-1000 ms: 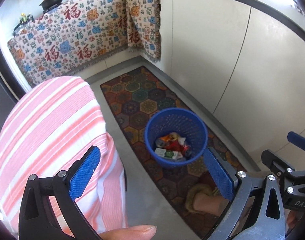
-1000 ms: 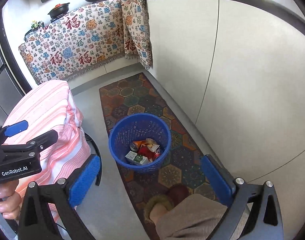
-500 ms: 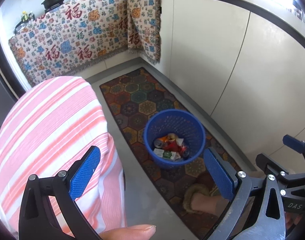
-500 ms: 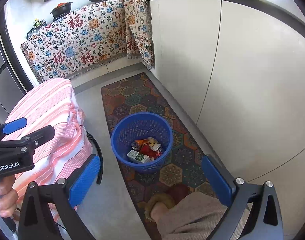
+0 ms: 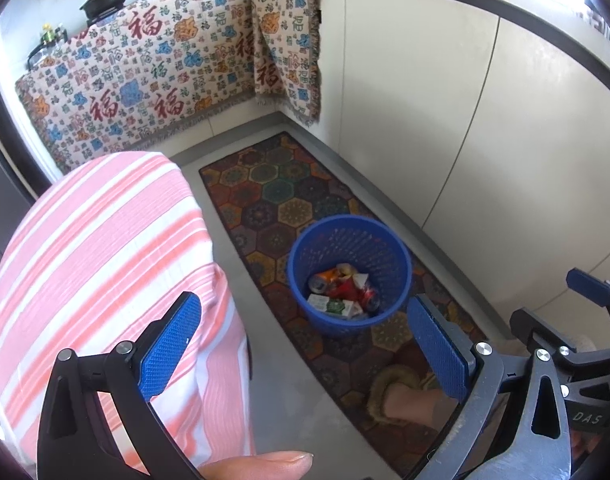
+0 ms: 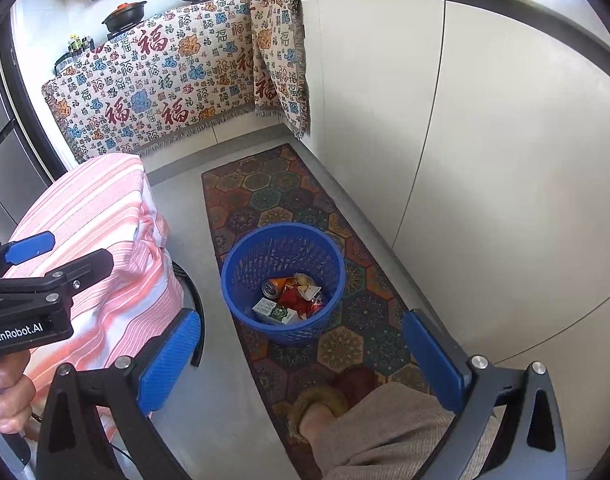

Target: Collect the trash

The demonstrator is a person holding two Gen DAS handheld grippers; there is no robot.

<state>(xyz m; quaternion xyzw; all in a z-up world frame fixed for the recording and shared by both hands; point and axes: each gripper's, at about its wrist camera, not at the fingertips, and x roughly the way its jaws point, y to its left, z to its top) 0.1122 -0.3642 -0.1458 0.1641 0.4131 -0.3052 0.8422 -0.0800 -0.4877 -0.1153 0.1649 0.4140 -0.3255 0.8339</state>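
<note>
Both grippers, left [image 5: 305, 344] and right [image 6: 301, 356], hang spread and empty above the perforated blue bin [image 6: 283, 280] of cans and cartons on the hexagon-patterned rug [image 6: 289, 196], a striped cloth [image 6: 89, 216] beside it.

the blue basket [image 5: 347, 240] [image 6: 245, 264] is a round plastic bin with perforated mesh walls and a solid rim. it stands upright on a hexagon-patterned rug [image 5: 281, 196] [image 6: 261, 196], near the white cabinet fronts. its mouth is uncovered.

the trash lies loose in the bottom of the basket, well below the rim:
- an orange drink can [image 5: 320, 280] [image 6: 274, 286] on its side, its silver end showing.
- a green-and-white carton [image 5: 329, 305] [image 6: 274, 312] lying flat against the near wall.
- a red wrapper [image 5: 347, 290] [image 6: 295, 298] crumpled in the middle.
- a pale crumpled paper piece [image 5: 351, 273] [image 6: 307, 284] resting on top, toward the far side.

the items touch and overlap one another.
</note>
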